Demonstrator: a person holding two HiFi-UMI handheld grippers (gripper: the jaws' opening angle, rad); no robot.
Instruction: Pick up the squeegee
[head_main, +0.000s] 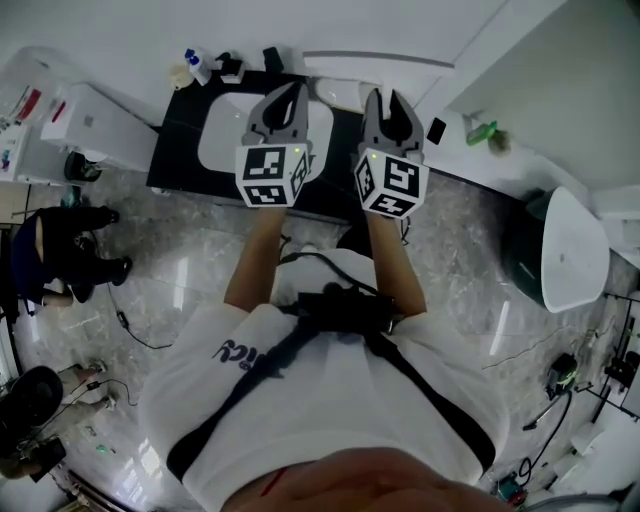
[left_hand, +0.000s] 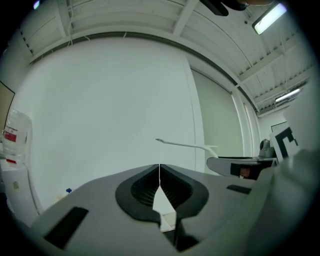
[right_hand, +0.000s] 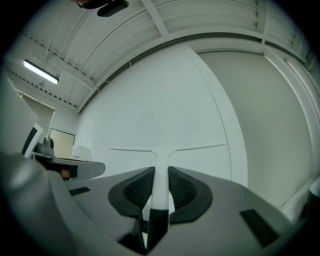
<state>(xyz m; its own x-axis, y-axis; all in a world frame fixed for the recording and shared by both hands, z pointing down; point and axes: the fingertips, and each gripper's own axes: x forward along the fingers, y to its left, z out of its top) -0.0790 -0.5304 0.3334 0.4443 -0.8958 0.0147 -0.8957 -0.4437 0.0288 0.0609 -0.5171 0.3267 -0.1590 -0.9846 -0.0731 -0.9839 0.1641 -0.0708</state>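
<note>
The squeegee (right_hand: 162, 159) has a white handle and a long thin blade set crosswise at its far end. My right gripper (right_hand: 161, 176) is shut on the handle and points level at a white wall. In the head view the right gripper (head_main: 386, 98) is raised above the black counter (head_main: 175, 150), and the squeegee blade (head_main: 420, 63) shows as a pale bar past its fingertips. My left gripper (head_main: 289, 95) is held up beside it. The left gripper (left_hand: 159, 172) is shut with nothing in it. The left gripper view also catches the squeegee blade (left_hand: 182, 145) off to the right.
A white sink (head_main: 225, 135) is set in the black counter, with small bottles (head_main: 197, 65) at its back left corner. A white cabinet (head_main: 95, 125) stands left, a dark bin with a white lid (head_main: 572, 250) right. Another person (head_main: 60, 250) stands at far left. Cables lie on the floor.
</note>
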